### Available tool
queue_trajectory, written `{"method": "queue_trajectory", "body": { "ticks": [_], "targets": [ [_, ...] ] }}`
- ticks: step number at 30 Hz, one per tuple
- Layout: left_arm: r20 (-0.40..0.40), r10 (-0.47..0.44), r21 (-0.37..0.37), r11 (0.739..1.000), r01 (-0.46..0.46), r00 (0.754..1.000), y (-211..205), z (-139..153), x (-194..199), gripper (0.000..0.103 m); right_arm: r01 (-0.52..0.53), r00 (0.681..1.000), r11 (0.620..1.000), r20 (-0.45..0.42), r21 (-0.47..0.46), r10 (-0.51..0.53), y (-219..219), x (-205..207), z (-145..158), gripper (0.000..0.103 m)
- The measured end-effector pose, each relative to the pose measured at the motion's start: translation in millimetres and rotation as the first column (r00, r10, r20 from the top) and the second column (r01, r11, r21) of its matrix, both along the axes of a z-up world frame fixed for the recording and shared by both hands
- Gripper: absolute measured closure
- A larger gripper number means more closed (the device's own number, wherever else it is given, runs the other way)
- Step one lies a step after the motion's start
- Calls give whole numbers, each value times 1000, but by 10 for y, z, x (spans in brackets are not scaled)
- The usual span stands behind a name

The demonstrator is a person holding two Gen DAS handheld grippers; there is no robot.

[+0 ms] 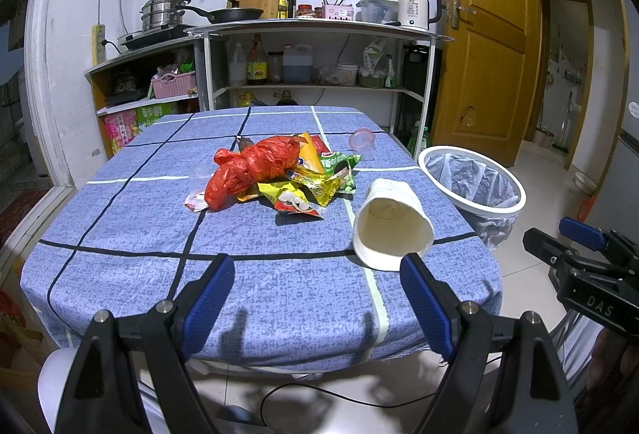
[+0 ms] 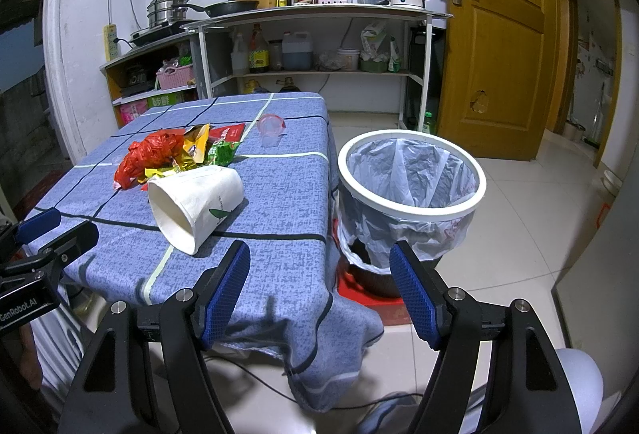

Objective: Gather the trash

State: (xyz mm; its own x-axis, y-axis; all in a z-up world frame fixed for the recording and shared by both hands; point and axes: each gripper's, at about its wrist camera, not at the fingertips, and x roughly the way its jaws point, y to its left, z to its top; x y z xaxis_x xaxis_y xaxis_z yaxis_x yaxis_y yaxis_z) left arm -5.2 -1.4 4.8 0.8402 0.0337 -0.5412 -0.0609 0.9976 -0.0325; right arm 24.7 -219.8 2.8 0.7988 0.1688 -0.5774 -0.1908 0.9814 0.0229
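A white paper cup (image 1: 393, 228) (image 2: 197, 200) lies on its side near the table's front right, mouth toward me. Behind it is a heap of trash: a crumpled red plastic bag (image 1: 255, 170) (image 2: 147, 154) and yellow and green snack wrappers (image 1: 315, 178) (image 2: 215, 150). A small clear pink cup (image 1: 361, 140) (image 2: 271, 126) lies further back. The lined white bin (image 1: 475, 186) (image 2: 411, 182) stands on the floor right of the table. My left gripper (image 1: 317, 274) is open, empty, before the table's front edge. My right gripper (image 2: 319, 266) is open, empty, between the table corner and bin.
The table (image 1: 279, 294) wears a blue checked cloth hanging over its edges. Kitchen shelves (image 1: 311, 30) with pans, bottles and a kettle (image 1: 417, 6) stand behind. A wooden door (image 1: 483, 34) is at the right. A cable lies on the tiled floor (image 2: 519, 234).
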Motion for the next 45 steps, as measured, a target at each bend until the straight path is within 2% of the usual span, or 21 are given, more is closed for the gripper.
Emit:
{"method": "queue_trajectory", "body": {
  "ticks": [17,23,30,36,41,45],
  "targets": [
    [-10,5,-5,1000,-5,1000,121,-82,50,17,-22,1000,1000,-5,5,22,65,59,-33,30],
    [0,9,-13,1000,-9,1000,346,-67,238,17,-76,997,996,-16,43,77,229,249,-20,30],
    [21,18,-19,1000,-18,1000,593,-4,484,17,-170,983,975,-45,140,178,522,519,66,30],
    [20,33,-30,999,-33,999,784,6,639,17,-243,967,962,-46,127,250,879,595,29,30],
    [18,48,-57,997,-47,999,944,14,779,17,-234,966,957,-70,173,249,966,734,31,30],
    [9,22,-79,997,-22,1000,995,29,943,17,-200,970,967,-107,160,219,1083,902,24,30]
  ]
}}
